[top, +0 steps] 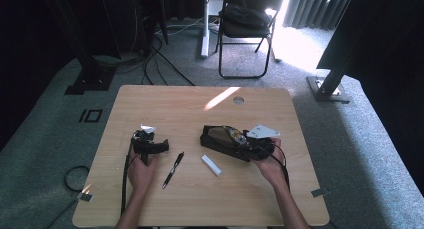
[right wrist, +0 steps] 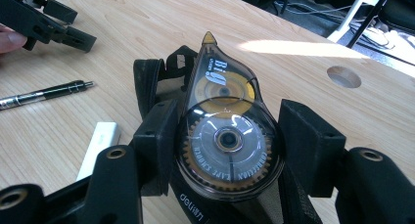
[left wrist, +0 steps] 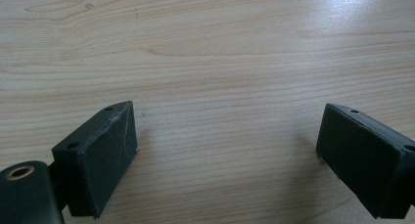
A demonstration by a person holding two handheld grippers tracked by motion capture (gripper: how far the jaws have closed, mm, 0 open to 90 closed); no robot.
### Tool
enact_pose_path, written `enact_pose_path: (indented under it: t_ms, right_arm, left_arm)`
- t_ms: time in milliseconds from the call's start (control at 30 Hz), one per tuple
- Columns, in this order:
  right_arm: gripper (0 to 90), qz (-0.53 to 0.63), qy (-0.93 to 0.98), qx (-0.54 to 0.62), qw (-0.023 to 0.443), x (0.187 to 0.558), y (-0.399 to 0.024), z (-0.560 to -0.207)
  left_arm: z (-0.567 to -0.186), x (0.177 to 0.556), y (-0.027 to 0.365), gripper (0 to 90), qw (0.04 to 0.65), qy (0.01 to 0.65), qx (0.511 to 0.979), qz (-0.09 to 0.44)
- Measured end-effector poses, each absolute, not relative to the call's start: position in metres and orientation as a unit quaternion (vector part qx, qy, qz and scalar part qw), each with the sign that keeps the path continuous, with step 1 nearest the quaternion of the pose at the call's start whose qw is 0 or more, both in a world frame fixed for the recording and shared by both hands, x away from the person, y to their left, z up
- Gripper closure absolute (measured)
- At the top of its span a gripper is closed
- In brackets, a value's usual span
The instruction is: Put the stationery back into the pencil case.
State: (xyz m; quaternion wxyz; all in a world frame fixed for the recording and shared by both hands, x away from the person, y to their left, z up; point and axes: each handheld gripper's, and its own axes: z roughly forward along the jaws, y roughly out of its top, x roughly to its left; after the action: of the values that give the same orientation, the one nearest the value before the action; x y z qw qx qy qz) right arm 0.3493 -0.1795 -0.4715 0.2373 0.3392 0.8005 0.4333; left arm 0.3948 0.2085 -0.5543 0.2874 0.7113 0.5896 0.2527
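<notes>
My right gripper (right wrist: 230,148) is shut on a clear teardrop-shaped correction tape dispenser (right wrist: 222,94); both pads press its round geared body. It is held just over an open black pencil case (right wrist: 156,82), which lies right of centre on the table (top: 150,101). In the high view the right gripper (top: 239,140) sits over that pencil case (top: 212,139). My left gripper (top: 150,146) rests on the table's left side, its jaws wide open over bare wood (left wrist: 225,150). A black pen (top: 172,170) and a white eraser (top: 211,165) lie between the two hands.
A round cable hole (top: 238,100) is in the table near its far edge. A folding chair (top: 247,19) and a white stand pole (top: 205,24) are on the carpet beyond the table. The other hand's gripper (right wrist: 49,23) and the pen (right wrist: 44,94) lie left of the case.
</notes>
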Motion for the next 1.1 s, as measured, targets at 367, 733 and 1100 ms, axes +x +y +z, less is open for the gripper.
enact_pose_path:
  t_ms: [367, 733, 1100]
  right_arm:
    - [41.7, 0.43, 0.802, 0.341, 0.235, 0.354, -0.179, -0.474]
    - [41.7, 0.428, 0.804, 0.343, 0.23, 0.359, -0.178, -0.477]
    - [41.7, 0.423, 0.807, 0.345, 0.226, 0.363, -0.177, -0.481]
  left_arm:
    - [-0.554, 0.395, 0.209, 8.3, 0.287, 0.59, 0.711, 0.253]
    - [-0.554, 0.395, 0.209, 8.3, 0.287, 0.59, 0.711, 0.253]
    - [-0.554, 0.395, 0.209, 8.3, 0.287, 0.59, 0.711, 0.253]
